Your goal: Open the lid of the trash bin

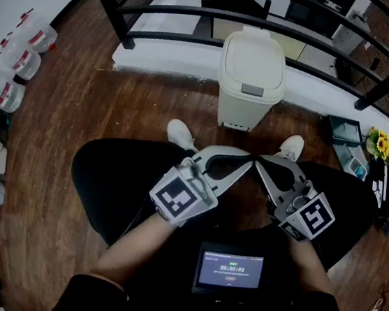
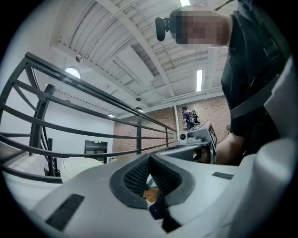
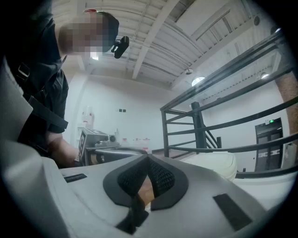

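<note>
The cream trash bin (image 1: 251,74) stands on the wooden floor by the railing, its lid down, with a grey latch (image 1: 252,90) at the front edge. Both grippers hover low over the person's lap, short of the bin, tips almost touching each other. My left gripper (image 1: 246,160) is shut with nothing between its jaws; my right gripper (image 1: 259,163) is shut and empty too. In the left gripper view the bin (image 2: 79,166) shows left of the shut jaws (image 2: 150,156). In the right gripper view the bin (image 3: 219,162) lies right of the shut jaws (image 3: 148,158).
A black metal railing (image 1: 233,9) runs behind the bin on a white ledge. Water bottles (image 1: 17,60) stand at the far left. A small screen (image 1: 229,267) sits on the lap. Two white shoes (image 1: 180,133) point toward the bin. Clutter (image 1: 385,163) lies at the right.
</note>
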Motion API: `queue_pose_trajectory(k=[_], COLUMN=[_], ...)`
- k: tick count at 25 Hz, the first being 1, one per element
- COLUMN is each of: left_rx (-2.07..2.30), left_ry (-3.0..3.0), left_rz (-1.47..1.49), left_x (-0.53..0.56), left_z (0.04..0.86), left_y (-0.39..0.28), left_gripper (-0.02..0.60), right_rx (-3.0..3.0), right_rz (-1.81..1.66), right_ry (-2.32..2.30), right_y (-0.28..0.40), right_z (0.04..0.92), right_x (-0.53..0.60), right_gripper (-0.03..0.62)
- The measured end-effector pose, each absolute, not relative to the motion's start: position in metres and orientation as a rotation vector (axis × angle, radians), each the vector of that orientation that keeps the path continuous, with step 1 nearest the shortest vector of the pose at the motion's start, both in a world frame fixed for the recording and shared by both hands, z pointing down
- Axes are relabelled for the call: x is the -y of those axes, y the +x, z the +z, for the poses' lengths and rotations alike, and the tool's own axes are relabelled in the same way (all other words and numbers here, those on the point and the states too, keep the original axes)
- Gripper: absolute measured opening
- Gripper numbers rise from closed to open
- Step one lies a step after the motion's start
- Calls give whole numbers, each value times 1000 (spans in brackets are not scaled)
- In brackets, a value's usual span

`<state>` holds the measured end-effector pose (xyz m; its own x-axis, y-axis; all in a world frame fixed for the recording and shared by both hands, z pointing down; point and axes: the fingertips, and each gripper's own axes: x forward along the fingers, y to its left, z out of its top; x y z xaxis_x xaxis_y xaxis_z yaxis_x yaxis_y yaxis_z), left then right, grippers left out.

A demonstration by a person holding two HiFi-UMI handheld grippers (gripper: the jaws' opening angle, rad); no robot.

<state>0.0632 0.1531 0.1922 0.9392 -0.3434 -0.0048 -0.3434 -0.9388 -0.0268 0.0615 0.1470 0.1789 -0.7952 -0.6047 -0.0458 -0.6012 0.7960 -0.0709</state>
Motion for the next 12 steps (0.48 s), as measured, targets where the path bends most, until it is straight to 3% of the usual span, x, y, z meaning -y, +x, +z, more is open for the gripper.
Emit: queue_pose_trajectory(k=[12], left_rx=[-523], left_ry=[-3127], left_rz=[-115], left_x=[-57], left_z=[216], left_y=[52], left_gripper=[37], right_rx=[-2766], right_rz=[-256], right_ry=[-1250], right_y=[92], right_z=[214], right_x=[-58], right_gripper=[25])
